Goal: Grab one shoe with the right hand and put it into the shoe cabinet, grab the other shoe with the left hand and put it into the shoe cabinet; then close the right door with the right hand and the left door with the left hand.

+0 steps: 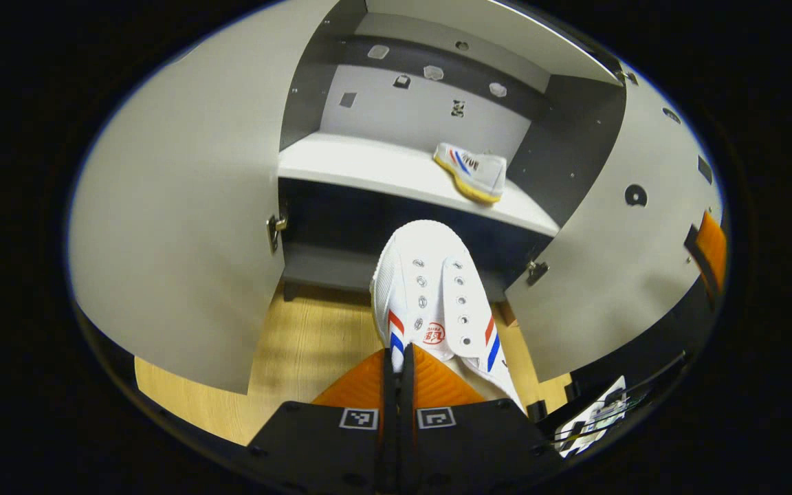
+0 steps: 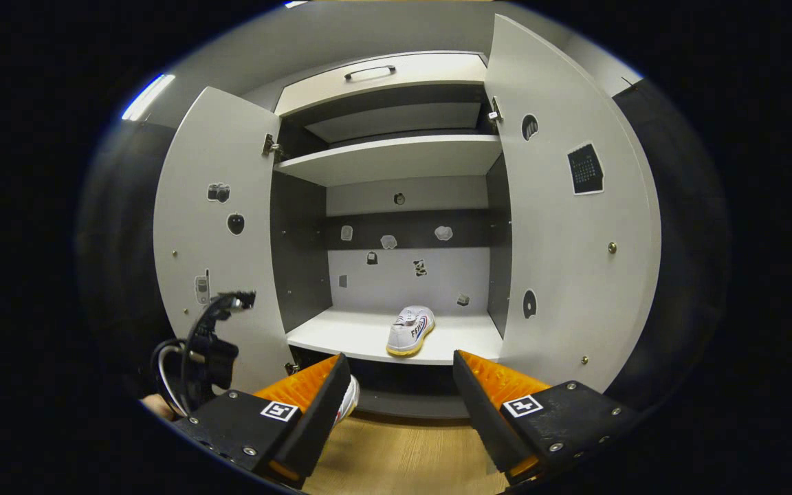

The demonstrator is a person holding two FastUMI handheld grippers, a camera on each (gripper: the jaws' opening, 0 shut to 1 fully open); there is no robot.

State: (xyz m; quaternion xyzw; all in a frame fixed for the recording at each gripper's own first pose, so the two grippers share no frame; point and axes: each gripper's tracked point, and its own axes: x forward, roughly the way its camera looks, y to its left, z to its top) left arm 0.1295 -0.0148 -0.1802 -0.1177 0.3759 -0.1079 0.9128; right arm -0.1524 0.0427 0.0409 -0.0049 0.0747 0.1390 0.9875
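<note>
A white shoe (image 1: 430, 295) with red and blue stripes hangs in front of the open shoe cabinet, toe toward it and just below the white shelf (image 1: 368, 168). My left gripper (image 1: 399, 354) is shut on its rear edge. The other white shoe (image 1: 473, 172) lies on that shelf near the right wall, also seen as the shelved shoe (image 2: 410, 330) in the right gripper view. My right gripper (image 2: 401, 385) stands open and empty, facing the cabinet from farther back. A bit of the held shoe (image 2: 349, 399) peeks past its left finger.
Both grey doors stand wide open: left door (image 1: 176, 227), right door (image 1: 616, 268). In the right gripper view an upper shelf (image 2: 389, 158) and a drawer with a handle (image 2: 368, 70) sit above. Wooden floor (image 1: 300, 350) lies before the cabinet. The left gripper's body and cables (image 2: 210, 350) show at lower left.
</note>
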